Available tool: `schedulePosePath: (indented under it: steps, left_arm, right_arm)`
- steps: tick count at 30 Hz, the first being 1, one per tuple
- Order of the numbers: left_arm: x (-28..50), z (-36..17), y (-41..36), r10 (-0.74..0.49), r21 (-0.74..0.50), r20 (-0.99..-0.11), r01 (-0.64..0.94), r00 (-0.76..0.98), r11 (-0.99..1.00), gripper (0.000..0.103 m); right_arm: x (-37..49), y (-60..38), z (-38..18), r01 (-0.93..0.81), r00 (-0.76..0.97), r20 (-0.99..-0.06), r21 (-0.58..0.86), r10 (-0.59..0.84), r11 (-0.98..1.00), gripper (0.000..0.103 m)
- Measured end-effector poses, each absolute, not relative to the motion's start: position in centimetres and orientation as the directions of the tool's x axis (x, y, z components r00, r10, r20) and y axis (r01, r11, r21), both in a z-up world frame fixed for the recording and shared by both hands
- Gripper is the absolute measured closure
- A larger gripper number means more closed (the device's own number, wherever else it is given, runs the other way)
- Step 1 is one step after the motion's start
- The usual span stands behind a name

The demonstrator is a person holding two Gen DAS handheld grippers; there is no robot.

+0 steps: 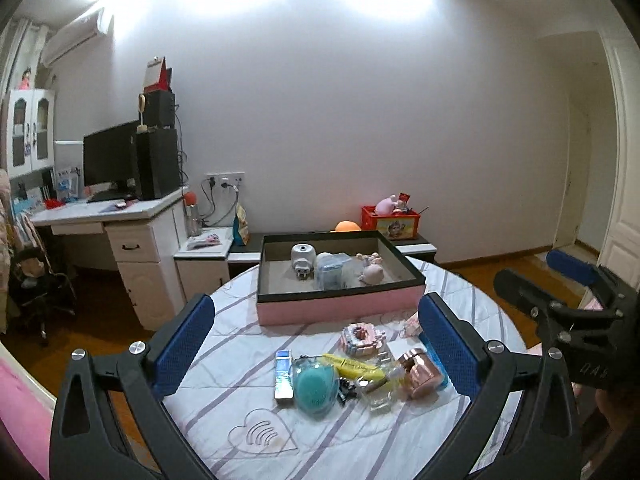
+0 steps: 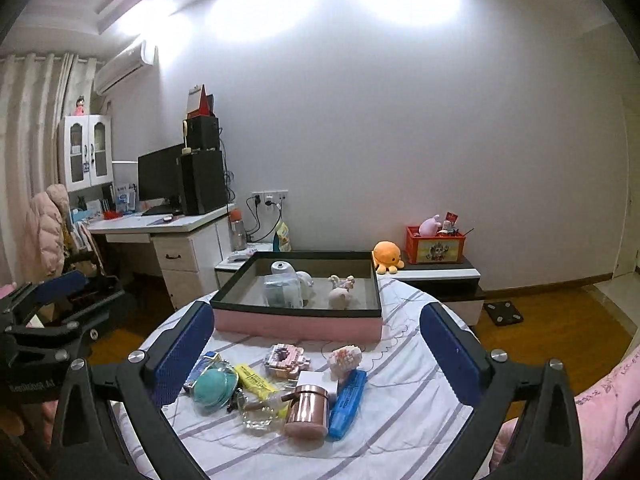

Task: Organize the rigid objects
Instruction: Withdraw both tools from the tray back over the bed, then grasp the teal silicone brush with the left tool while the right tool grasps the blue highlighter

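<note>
A plain white wall (image 2: 400, 140) is washed by bright ceiling light. At left, a white desk (image 2: 168, 226) is occupied by a dark monitor (image 2: 160, 178) and black speakers (image 2: 202, 182), with a white glass-door cabinet (image 2: 86, 152) and pale curtains (image 2: 32, 120) beyond. An air conditioner (image 2: 124, 64) is mounted high. A wooden floor (image 2: 560, 308) is seen, and a low cabinet (image 2: 440, 276) is set against the wall.
</note>
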State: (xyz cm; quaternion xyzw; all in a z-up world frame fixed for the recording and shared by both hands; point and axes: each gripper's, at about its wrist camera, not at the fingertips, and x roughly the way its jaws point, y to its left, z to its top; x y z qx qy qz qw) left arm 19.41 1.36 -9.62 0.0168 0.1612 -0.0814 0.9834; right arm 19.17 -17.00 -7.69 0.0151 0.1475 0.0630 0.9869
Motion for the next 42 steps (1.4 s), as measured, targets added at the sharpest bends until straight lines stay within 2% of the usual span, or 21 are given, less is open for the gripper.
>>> schedulePosePath:
  steps: [6, 21, 26, 34, 39, 41, 42]
  left_arm:
    - [17.6, -8.9, 1.5, -0.104, 0.025, -0.255, 0.114, 0.961, 0.993, 0.000]
    - [18.6, -10.3, 2.4, -0.064, 0.007, -0.230, 0.068, 0.971, 0.998, 0.000]
    - [20.5, -13.4, 2.5, -0.067, 0.010, -0.322, 0.074, 0.944, 0.997, 0.000]
    - [25.4, -20.3, 1.7, -0.071, 0.021, -0.536, 0.097, 0.841, 0.995, 0.000]
    - [27.9, -22.5, 1.4, -0.050, 0.019, -0.607, 0.078, 0.793, 0.997, 0.000]
    - [28.4, -22.8, 1.5, -0.066, -0.010, -0.604, 0.076, 0.794, 0.997, 0.003]
    - [28.7, -22.9, 1.5, -0.091, -0.027, -0.611, 0.095, 0.786, 0.995, 0.011]
  right_arm:
    - [17.8, -16.5, -7.3, -0.122, 0.955, -0.270, 0.034, 0.126, 0.992, 0.000]
    - [18.3, -17.8, -8.5, -0.087, 0.950, -0.298, 0.037, 0.094, 0.996, 0.000]
    - [20.0, -18.3, -11.1, -0.086, 0.920, -0.381, 0.037, 0.093, 0.996, 0.000]
    - [22.7, -19.5, -16.3, -0.073, 0.853, -0.512, 0.068, 0.098, 0.995, 0.000]
    - [24.1, -20.3, -18.6, -0.055, 0.812, -0.576, 0.081, 0.092, 0.995, 0.000]
    - [24.7, -20.5, -19.3, -0.049, 0.798, -0.596, 0.086, 0.090, 0.995, 0.000]
    - [24.8, -20.6, -19.6, -0.049, 0.793, -0.602, 0.090, 0.093, 0.995, 0.000]
